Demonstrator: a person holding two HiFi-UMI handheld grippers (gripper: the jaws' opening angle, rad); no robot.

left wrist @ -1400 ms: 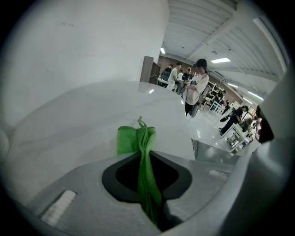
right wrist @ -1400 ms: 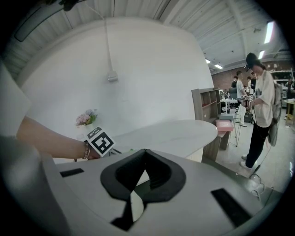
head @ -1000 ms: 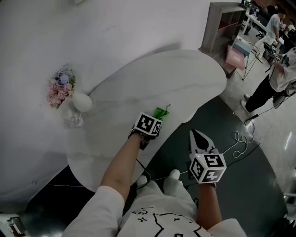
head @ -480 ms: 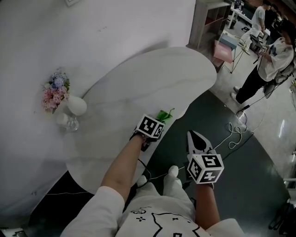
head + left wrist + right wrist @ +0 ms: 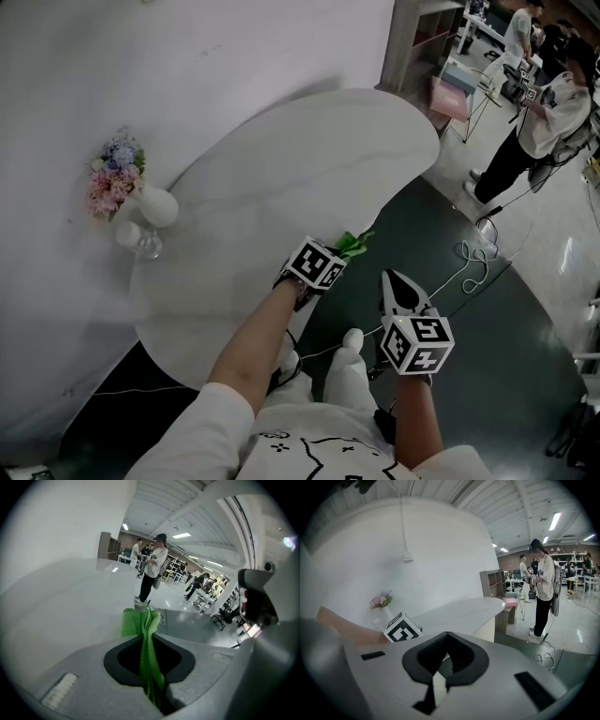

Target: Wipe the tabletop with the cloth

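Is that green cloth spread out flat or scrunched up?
Scrunched up. The green cloth is gathered into narrow upright folds, pinched between the fingers of the left gripper.

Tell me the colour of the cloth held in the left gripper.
Bright green. The cloth shows best in the left gripper view, pinched between the jaws.

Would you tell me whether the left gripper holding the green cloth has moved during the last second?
Yes. The left gripper, jaws shut on the green cloth, has slid away from the white vase toward the white tabletop's near edge.
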